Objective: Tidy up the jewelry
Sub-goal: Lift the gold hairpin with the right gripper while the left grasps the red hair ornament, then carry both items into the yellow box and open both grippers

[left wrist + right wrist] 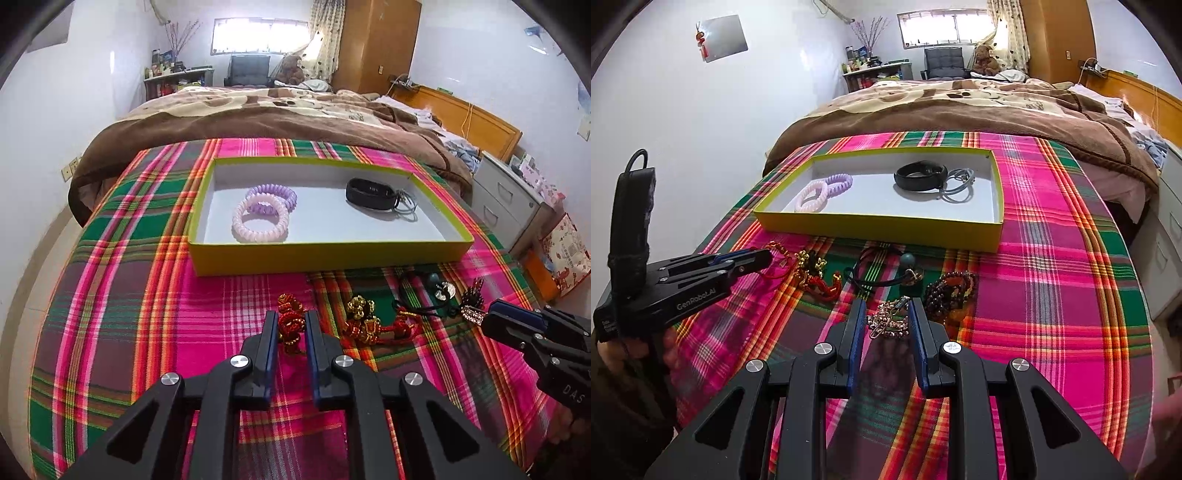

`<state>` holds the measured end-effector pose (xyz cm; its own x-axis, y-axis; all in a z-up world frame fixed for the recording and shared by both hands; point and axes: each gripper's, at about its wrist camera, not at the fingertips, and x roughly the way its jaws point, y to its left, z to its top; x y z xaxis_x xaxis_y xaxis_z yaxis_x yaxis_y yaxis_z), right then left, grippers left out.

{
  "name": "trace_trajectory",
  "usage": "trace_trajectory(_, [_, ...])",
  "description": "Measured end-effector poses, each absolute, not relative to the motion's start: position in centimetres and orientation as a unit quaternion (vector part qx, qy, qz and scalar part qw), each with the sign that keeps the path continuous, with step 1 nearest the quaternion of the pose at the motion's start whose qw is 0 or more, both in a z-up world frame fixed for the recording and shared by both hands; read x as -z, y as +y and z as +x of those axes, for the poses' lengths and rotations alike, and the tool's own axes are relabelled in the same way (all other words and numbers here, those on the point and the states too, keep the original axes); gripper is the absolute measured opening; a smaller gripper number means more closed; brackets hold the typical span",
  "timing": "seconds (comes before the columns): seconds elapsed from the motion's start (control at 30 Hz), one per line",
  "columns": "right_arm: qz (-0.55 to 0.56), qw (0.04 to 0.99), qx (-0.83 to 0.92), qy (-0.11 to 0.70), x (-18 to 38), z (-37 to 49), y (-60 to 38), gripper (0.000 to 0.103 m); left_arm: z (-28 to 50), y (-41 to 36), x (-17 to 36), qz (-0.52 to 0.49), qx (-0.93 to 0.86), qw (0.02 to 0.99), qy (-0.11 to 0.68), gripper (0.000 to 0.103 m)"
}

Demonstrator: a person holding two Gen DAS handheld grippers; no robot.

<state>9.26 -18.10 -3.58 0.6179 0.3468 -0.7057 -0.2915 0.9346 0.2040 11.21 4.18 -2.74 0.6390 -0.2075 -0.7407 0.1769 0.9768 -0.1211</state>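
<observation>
- your left gripper [290, 325] has its jaws pinched in on the red-and-gold knotted bracelet [291, 326], which lies on the plaid cloth [147, 295] just in front of the yellow tray [325, 254]
- your right gripper [886, 317] sits with jaws half-closed around a rose-gold chain piece [888, 321]; pads look to be touching its sides, call it a light grasp
- tray already holds two spiral hair ties [264, 212], a black band [369, 194] and thin grey loops [406, 206]
- still loose on the cloth: second red-gold charm [364, 319], black cord with teal bead [907, 260], dark bead bracelet [951, 288]
- handling, my guess: the knotted bracelet is light, soft cord, will flop and dangle; gold beads are slippery, so bite on the thick knot, not the beads
- the chain is limp and snag-prone, so take it at the clasp or a bunched part
</observation>
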Motion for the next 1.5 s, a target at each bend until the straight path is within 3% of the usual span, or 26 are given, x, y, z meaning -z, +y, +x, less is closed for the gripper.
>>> trace_trajectory(0.87, [0.023, 0.912, -0.145, 0.383, 0.5, 17.3, -18.3, 0.024, 16.0, 3.9, -3.6, -0.060, 0.148, 0.922, 0.353, 0.014])
trace_trajectory(1.5, [-0.015, 0.894, -0.131, 0.429, 4.2, 23.1, -17.6, 0.024, 24.1, 0.4, 0.6, -0.037, 0.154, 0.900, 0.406, 0.014])
